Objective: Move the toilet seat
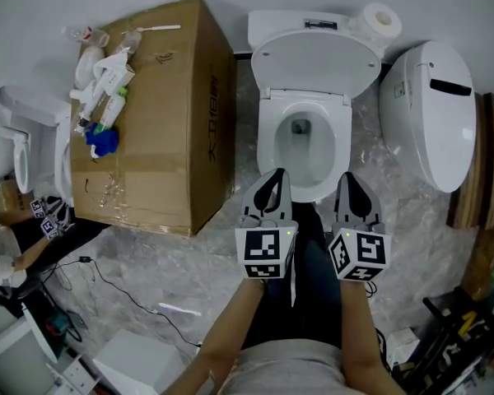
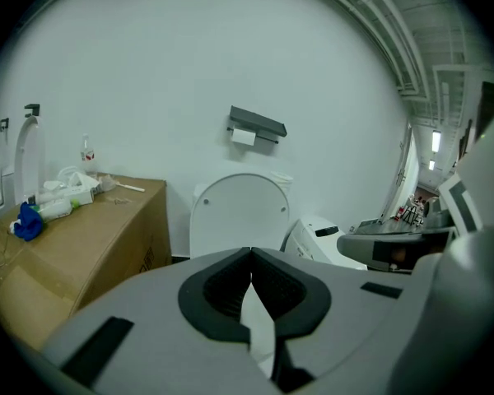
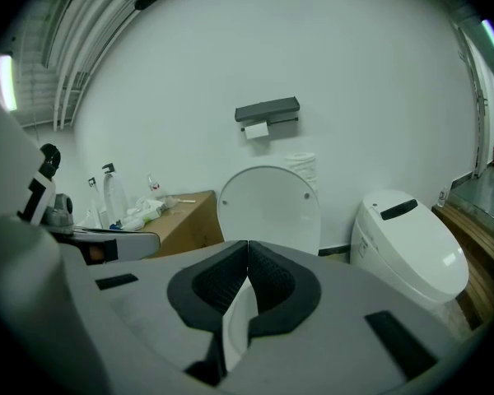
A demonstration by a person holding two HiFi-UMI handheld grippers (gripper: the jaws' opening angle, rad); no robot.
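a cardboard box (image 1: 160, 138) bears bottles and tubes (image 1: 103, 81) — a paper roll (image 1: 381, 19) sits well right.

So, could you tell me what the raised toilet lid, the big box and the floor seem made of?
Raised toilet lid: smooth glossy white, probably moulded plastic. Big box: matte brown cardboard, with clear tape on its top and print on its side. Floor: grey marbled pattern with a slight sheen, stone tile or vinyl; can't tell which.
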